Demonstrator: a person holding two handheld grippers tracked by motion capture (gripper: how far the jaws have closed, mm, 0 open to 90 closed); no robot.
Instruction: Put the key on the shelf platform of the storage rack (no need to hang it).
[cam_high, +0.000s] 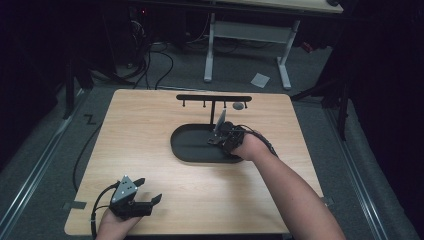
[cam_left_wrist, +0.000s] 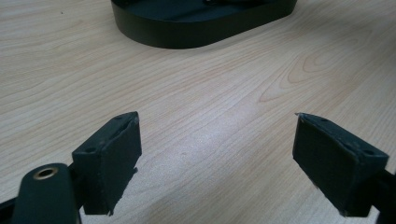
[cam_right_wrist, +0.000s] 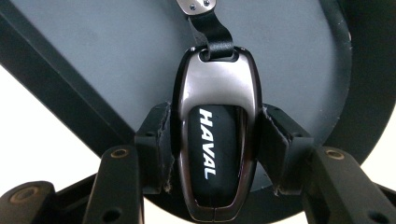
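Right gripper (cam_right_wrist: 215, 154) clamped on key fob (cam_right_wrist: 215, 140), over black oval tray (cam_high: 187, 145) at table (cam_high: 150, 125) centre. Fob reads "HAVAL". Left gripper (cam_high: 145, 192) at 7 o'clock, jaws wide, empty, bare wood around.

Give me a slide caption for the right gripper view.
Right gripper clamps a glossy black-and-silver HAVAL car key fob above the dark oval tray.

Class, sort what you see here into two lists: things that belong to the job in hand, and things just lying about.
In the job:
right gripper, shut on the Haval car key
black oval tray
black hook rack

Lying about:
left gripper, open and idle
white paper on the floor
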